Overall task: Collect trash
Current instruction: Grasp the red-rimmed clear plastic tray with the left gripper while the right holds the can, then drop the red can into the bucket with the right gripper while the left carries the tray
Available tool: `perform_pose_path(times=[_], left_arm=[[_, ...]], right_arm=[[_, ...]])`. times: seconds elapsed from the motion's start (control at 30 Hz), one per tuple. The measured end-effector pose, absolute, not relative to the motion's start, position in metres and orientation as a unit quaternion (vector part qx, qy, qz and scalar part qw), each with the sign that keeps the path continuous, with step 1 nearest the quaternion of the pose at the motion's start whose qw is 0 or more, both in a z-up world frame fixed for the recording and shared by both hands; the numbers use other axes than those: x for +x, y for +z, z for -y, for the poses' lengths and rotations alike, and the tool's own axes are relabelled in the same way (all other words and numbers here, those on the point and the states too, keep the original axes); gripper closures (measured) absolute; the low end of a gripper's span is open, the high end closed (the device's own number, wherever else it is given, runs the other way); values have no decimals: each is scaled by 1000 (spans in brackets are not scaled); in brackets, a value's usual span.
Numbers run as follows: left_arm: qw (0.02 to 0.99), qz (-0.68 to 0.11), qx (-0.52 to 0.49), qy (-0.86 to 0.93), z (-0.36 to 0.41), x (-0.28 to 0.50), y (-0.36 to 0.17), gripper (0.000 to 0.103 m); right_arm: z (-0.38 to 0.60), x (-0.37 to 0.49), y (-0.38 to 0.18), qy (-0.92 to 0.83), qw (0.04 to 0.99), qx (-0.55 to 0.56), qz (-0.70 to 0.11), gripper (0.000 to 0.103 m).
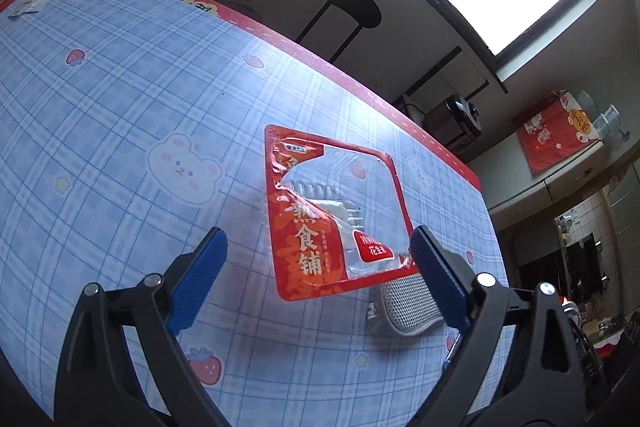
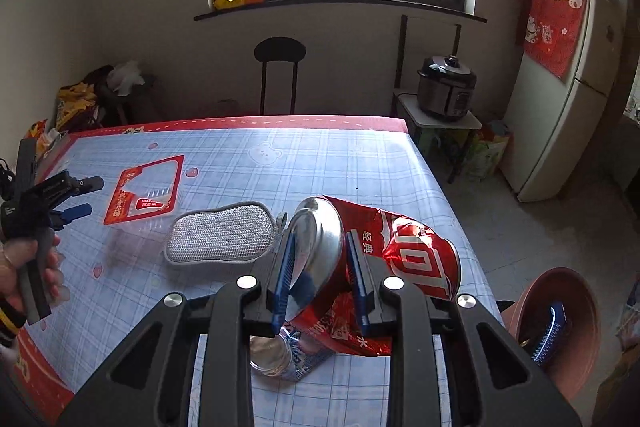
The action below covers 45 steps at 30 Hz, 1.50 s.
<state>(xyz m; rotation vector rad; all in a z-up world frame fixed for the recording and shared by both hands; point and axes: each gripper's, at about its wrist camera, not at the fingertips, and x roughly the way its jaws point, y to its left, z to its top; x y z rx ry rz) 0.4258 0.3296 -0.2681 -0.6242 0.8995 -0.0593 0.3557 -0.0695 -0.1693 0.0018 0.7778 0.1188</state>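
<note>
My right gripper is shut on a crushed red drink can and holds it above the table. A second crushed silver and blue can lies on the table under it. A clear plastic food tray with a red film lid lies on the table, also in the right wrist view. My left gripper is open and hovers just above the tray, its blue fingers to either side of it; it also shows in the right wrist view.
A grey mesh scrubbing pad lies between the tray and the can, also in the left wrist view. A brown bin stands off the table's right edge. The table has a blue checked cloth. A small wrapper lies at its far corner.
</note>
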Motion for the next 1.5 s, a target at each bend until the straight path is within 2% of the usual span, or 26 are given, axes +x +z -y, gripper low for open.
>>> perform_pose_path(times=[0.13, 0.17, 0.2, 0.23, 0.27, 0.37, 0.47, 0.5, 0.67, 0.9, 1.27, 1.5], left_arm=[[829, -443, -341, -16, -334, 442, -289, 33], [824, -448, -347, -15, -333, 444, -294, 40], [819, -453, -352, -13, -332, 445, -299, 53], [815, -457, -355, -9, -332, 446, -302, 58], [813, -460, -357, -6, -331, 444, -305, 68], [815, -454, -360, -8, -328, 436, -307, 73], [830, -443, -340, -14, -326, 427, -299, 88], [835, -438, -334, -18, -326, 422, -295, 90], [863, -419, -280, -41, -315, 408, -267, 94], [879, -399, -253, -67, -304, 382, -236, 95], [854, -431, -271, -105, -291, 306, -239, 95], [871, -387, -274, -129, -278, 285, -191, 95]], right_arm=[[79, 351, -169, 46, 924, 1, -381, 77], [81, 350, -170, 43, 923, 2, -381, 77], [83, 348, -169, 41, 923, 3, -382, 77], [86, 347, -169, 39, 923, 5, -383, 77], [87, 346, -169, 37, 923, 5, -383, 77], [91, 342, -168, 33, 924, 8, -382, 77], [94, 339, -168, 31, 924, 13, -380, 77], [94, 339, -167, 32, 925, 15, -379, 77], [92, 334, -164, 40, 927, 17, -372, 77], [97, 322, -154, 50, 932, 20, -359, 77], [119, 297, -147, 36, 935, 38, -352, 77], [141, 279, -131, 25, 942, 51, -332, 77]])
